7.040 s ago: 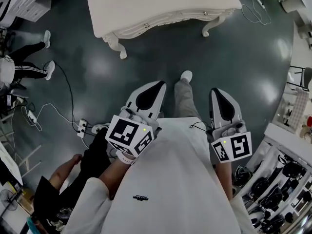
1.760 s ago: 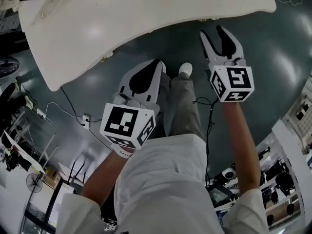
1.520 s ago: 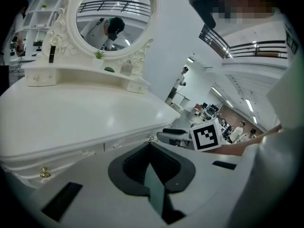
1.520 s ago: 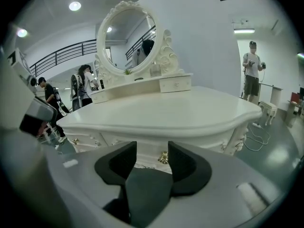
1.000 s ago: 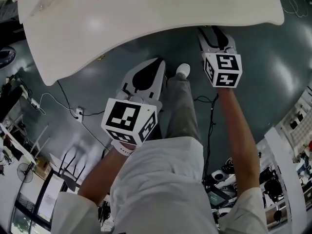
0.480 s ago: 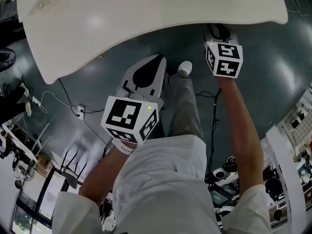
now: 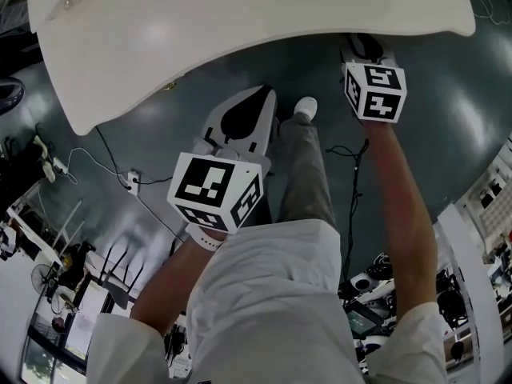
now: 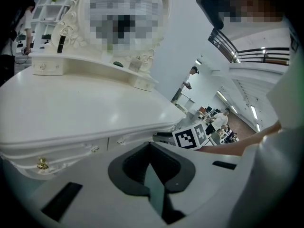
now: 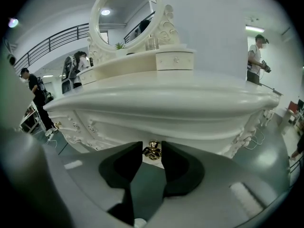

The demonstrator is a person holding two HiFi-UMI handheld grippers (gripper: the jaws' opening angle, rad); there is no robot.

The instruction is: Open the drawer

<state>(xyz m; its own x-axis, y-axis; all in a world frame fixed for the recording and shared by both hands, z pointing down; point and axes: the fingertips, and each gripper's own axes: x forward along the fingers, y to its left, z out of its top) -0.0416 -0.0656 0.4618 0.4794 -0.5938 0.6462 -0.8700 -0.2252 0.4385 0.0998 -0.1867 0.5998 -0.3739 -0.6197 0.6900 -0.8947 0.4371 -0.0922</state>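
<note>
Standing at a white dressing table and looking steeply down past a white shirt (image 7: 272, 310) and a grey trouser leg (image 7: 308, 174) to a white shoe (image 7: 305, 107) on the dark floor (image 7: 448, 118). Reaching forward at full arm's stretch with the right hand-held gripper (image 9: 152, 154), its jaw tips tucked under the overhanging front edge of the tabletop (image 7: 240, 22) in the head view and its marker cube (image 7: 374, 92) just clear of that edge. Just been closing those jaws around the small gold knob (image 9: 152, 149) of the drawer (image 9: 185, 132), with the knob now between the two dark pads at their tips and the pads narrowed right up against its sides, no gap to be made out in the right gripper view. Finding the drawer under the middle of the tabletop's front, its face in line with the carved apron around it, not pulled out. Holding the left hand-held gripper (image 7: 258, 102) lower and nearer the body, back from the table and beside the trouser leg, jaws pressed together with nothing between them. Looking along it toward the table's front, with a second gold knob (image 8: 42, 163) low at the left of the left gripper view. At the back of the tabletop, an oval mirror (image 9: 124, 13) in a carved frame and a small drawer box (image 9: 175, 60) beside it. Beyond the table, a person (image 9: 257, 58) standing at the right.
</note>
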